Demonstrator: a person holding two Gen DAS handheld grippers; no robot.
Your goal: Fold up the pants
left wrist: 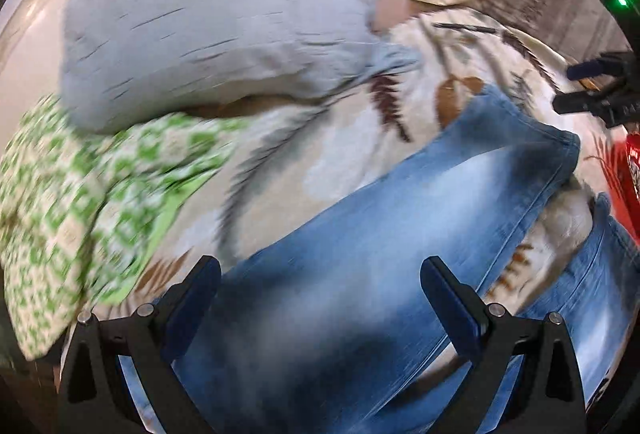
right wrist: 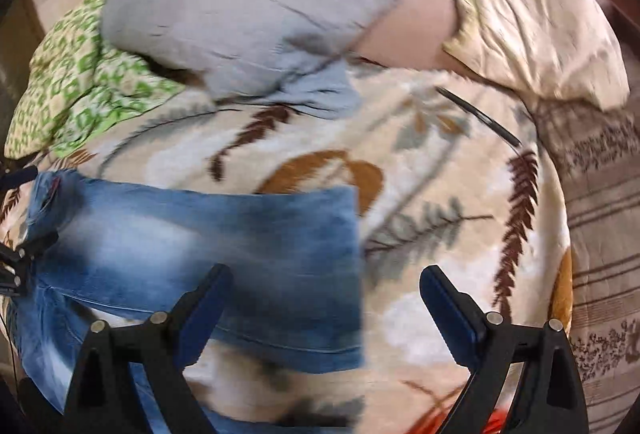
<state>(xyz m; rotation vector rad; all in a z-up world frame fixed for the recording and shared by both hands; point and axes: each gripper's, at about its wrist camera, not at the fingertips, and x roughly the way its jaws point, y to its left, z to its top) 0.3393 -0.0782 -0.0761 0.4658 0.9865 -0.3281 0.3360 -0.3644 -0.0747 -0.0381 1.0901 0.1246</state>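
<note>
Left gripper (left wrist: 320, 298) jaws wide apart, nothing in them, over blue jeans (left wrist: 400, 234) lying folded on leaf-print blanket (left wrist: 344, 137). Right gripper (right wrist: 326, 308) also spread, empty, at jeans' hem end. Green-patterned cloth (right wrist: 80, 81) & grey pillow (right wrist: 248, 5) at blanket's far edge.

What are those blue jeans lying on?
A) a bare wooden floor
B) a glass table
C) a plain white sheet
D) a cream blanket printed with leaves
D: the jeans lie spread on a cream blanket patterned with brown and grey leaf and fern shapes, seen from both wrist cameras.
</note>
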